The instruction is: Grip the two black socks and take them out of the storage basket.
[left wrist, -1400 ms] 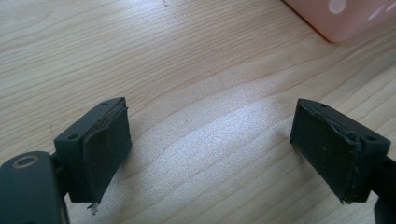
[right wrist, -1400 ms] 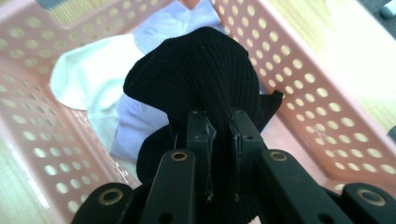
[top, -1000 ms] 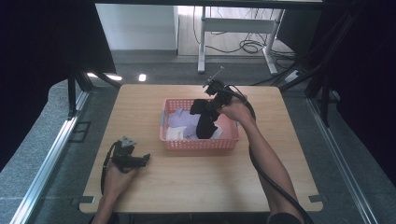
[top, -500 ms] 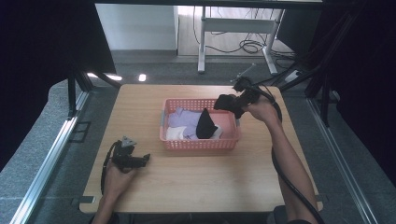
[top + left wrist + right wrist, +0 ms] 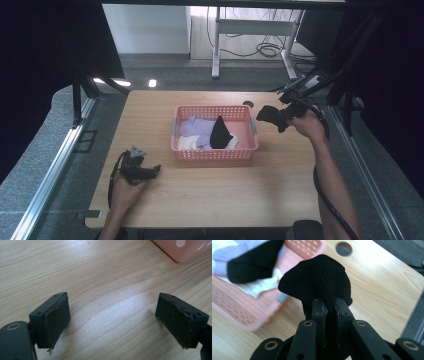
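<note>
A pink basket (image 5: pixel 215 153) stands mid-table with lilac, white and black clothes inside, a black piece (image 5: pixel 218 132) standing up in it. My right gripper (image 5: pixel 277 118) hangs above the table just right of the basket, shut on a black knitted cloth (image 5: pixel 319 277) that bunches over its jaws; that cloth (image 5: pixel 267 114) shows beside the basket's right rim. My left gripper (image 5: pixel 152 171) rests low over the table at the front left, open, with bare wood between its pads (image 5: pixel 56 320). The basket's corner (image 5: pixel 182 250) lies ahead of it.
A round cable hole (image 5: pixel 248 104) sits in the tabletop behind the basket. Dark frame bars and cables rise at the right edge (image 5: pixel 320 80). A table leg and cables stand on the floor beyond (image 5: pixel 216 45). Metal rails run along the left (image 5: pixel 55 165).
My right gripper has carried the black cloth from above the basket out to the right, past the basket's rim. The left gripper has stayed put.
</note>
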